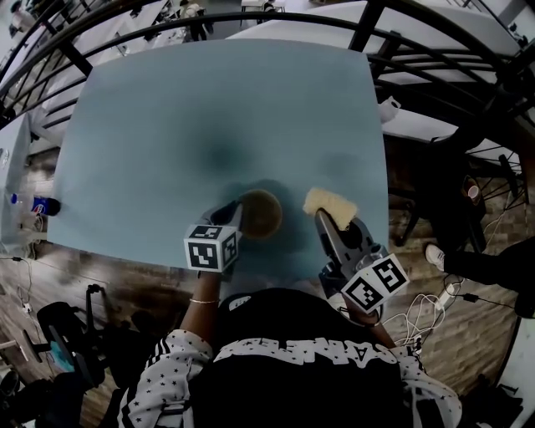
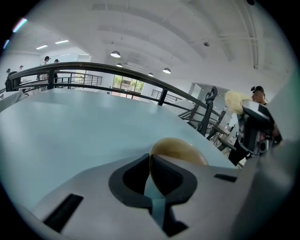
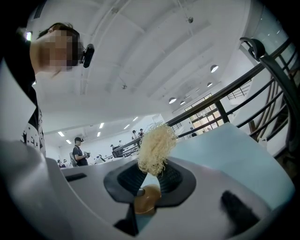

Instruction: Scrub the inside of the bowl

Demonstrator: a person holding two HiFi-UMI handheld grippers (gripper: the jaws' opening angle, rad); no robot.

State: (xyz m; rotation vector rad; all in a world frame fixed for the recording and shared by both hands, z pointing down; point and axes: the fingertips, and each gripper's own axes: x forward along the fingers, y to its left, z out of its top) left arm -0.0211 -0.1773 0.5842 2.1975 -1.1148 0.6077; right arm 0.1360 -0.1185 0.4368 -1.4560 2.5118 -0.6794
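**A:** What do you have on the left side?

**B:** My left tongs (image 2: pixel 151 176) slope down and pinch the near-left rim of the bowl (image 1: pixel 261 214). In the left gripper view I see the thin brown wall caught between the two dark pads.

**A:** And where does the bowl stand?

**B:** It stands upright on the pale blue bench (image 1: pixel 209 109), close to the near edge and a little right of the middle. From the head view I look straight into its brown inside.

**A:** And to the right of it?

**B:** Just right of the bowl, and apart from it, is the scrubber (image 1: pixel 328 205), a pale yellow tuft of wiry fibres. My right tongs (image 3: pixel 149 180) are pressed on its lower part, and the tuft sticks out beyond the tips. I cannot tell whether it touches the bench. In the right gripper view I see the bowl low down through the gap between the pads.

**A:** Anything past the bench?

**B:** A dark railing (image 1: pixel 251 21) curves round its far side.
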